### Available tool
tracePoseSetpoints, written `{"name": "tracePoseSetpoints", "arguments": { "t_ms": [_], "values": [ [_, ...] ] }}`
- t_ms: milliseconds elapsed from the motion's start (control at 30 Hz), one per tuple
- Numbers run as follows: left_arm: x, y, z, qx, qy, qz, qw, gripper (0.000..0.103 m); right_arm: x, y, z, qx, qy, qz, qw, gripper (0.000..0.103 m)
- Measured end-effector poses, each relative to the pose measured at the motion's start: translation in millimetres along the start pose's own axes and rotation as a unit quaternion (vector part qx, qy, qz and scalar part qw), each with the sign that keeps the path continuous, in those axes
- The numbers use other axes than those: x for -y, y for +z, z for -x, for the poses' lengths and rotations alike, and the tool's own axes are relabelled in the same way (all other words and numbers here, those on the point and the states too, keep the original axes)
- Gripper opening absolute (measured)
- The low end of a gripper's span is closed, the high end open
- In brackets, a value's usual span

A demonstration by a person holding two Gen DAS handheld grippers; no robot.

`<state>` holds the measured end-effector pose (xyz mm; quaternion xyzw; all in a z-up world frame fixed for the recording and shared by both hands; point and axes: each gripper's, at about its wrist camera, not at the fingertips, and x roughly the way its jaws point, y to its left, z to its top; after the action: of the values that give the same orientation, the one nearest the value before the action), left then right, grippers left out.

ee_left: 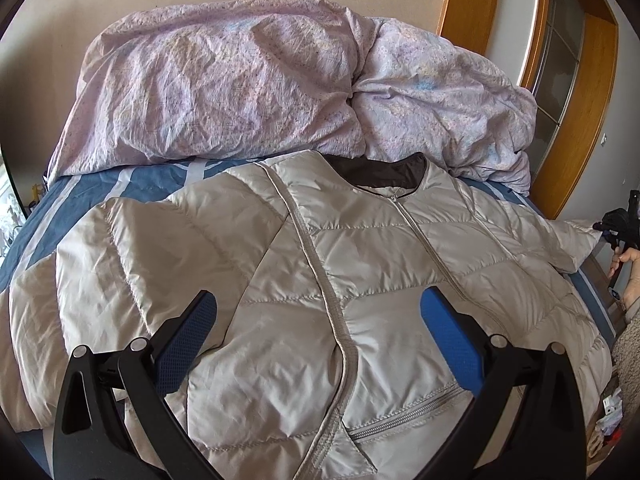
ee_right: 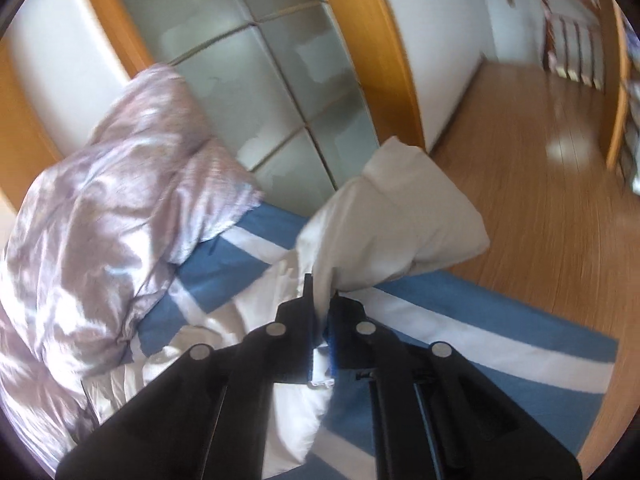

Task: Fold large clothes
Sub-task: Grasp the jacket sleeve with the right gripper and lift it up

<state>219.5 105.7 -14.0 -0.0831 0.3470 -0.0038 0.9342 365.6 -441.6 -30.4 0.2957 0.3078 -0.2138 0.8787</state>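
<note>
A pale quilted jacket (ee_left: 320, 280) lies spread face up on the bed (ee_left: 132, 184), its zip (ee_left: 416, 232) done up and a dark lining showing at the collar (ee_left: 380, 170). One sleeve (ee_left: 132, 248) lies bent across the left side of the bed, and a zipped pocket (ee_left: 404, 416) sits low on the front. Under it is a blue sheet with white stripes, and behind it, against the wall, a crumpled lilac duvet (ee_left: 280, 88) is heaped up.

The left claw (ee_left: 318, 312) hangs just above the jacket's front with its blue-padded fingers (ee_left: 188, 344) spread wide, gripping nothing.

The right claw (ee_right: 320, 292) is clenched on the end of the jacket's other sleeve (ee_right: 392, 216), the fabric pinched between its black fingers and bunching up beyond the tips, lifted off the bed's edge. From the left camera that claw (ee_left: 618, 224) shows small at the far right, at the stretched-out sleeve tip (ee_left: 576, 240), with the person's hand (ee_left: 630, 264) below it.

Beside the bed stands a wardrobe with frosted glass panels (ee_right: 280, 92) in a wooden frame, and a wooden floor (ee_right: 540, 184) runs away beyond. The right view is blurred, and I can make out no brand, label or writing on the jacket or anything else
</note>
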Motion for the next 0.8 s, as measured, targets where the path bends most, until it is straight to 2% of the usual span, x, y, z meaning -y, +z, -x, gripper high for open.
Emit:
{"name": "tracePoseSetpoints", "arguments": {
  "t_ms": [133, 233, 333, 467, 600, 800],
  "values": [
    [-7, -1, 0, -0.008, -0.01, 0.017, 0.9998, 0.102, -53, -7, 26, 0.018, 0.054, 0.067, 0.996, 0.006],
    [-11, 0, 3, -0.005, -0.01, 0.026, 0.9996, 0.102, -95, -22, 45, 0.016, 0.108, 0.114, 0.987, 0.006],
    [-17, 0, 5, -0.004, -0.017, 0.039, 0.9991, 0.102, -134, -43, 63, 0.006, 0.164, 0.162, 0.973, 0.006],
    [-23, 1, 7, -0.005, -0.024, 0.055, 0.9982, 0.102, -179, -82, 84, -0.02, 0.234, 0.225, 0.946, 0.006],
    [-25, 0, 9, -0.003, -0.023, 0.057, 0.9981, 0.102, -202, -117, 93, -0.067, 0.272, 0.251, 0.927, 0.006],
    [-26, 0, 13, 0.005, -0.016, 0.05, 0.9986, 0.102, -227, -161, 98, -0.094, 0.284, 0.296, 0.907, 0.006]
  ]
}}
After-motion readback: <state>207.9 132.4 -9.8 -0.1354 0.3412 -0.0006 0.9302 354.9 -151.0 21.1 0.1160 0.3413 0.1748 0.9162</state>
